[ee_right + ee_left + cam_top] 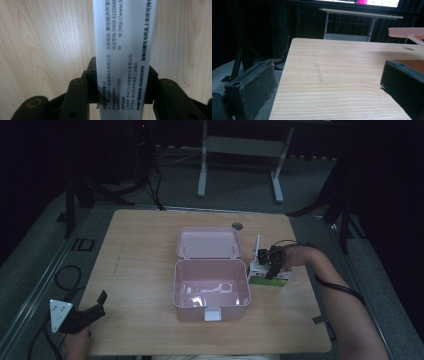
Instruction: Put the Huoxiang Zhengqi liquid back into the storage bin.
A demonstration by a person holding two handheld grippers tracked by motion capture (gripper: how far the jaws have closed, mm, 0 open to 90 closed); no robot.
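It looked like a darkened lab or recording studio; a bare wooden counter (145, 270) stood on grey carpet (240, 175), ringed by black tripod legs (70, 210) and loose cables (67, 275); beyond its far edge stood a white-framed desk (240, 145) under lit monitor screens (359, 2).

You're working in a dim room, at a pale wooden table (150, 235) on grey carpet (240, 185), with a white-legged desk (240, 150) behind it, black stands (75, 200) and cables at either side, and darkness beyond.
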